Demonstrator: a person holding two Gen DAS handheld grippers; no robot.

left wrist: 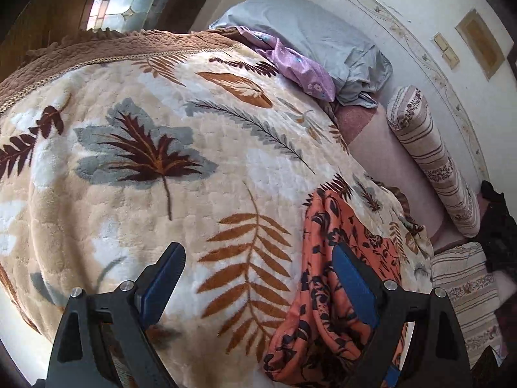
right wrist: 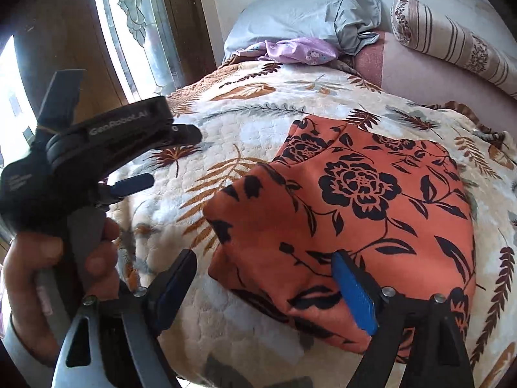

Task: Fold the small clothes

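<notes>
orange cloth (right wrist: 371, 213) with black flowers lies folded on the leaf-print blanket (right wrist: 258, 119), filling the centre and right of the right wrist view. in the left wrist view the same cloth (left wrist: 326, 294) sits at the lower right of the frame, bunched and hanging toward the bottom edge.

the right gripper (right wrist: 265, 287) stands with its jaws wide apart at the bottom of its own view. the near corner of the cloth lies between the two blue pads, but neither pad presses on it, so nothing is held. the right-hand pad sits over the cloth's lower edge, and the left-hand one is over bare blanket.

the left gripper (left wrist: 258, 278) is also spread wide at the bottom of its view, with only blanket between the pads. its right-hand finger overlaps the edge of the orange cloth in the picture; whether it touches i cannot tell. seen from the right wrist, this gripper (right wrist: 135, 158) reaches in from the left of the frame, held by a hand (right wrist: 64, 258) at the lower left.

at the top of both views a grey pillow (right wrist: 290, 13) lies with a purple cloth (right wrist: 297, 51) in front of it, and a striped bolster (right wrist: 452, 42) at the upper right.
</notes>
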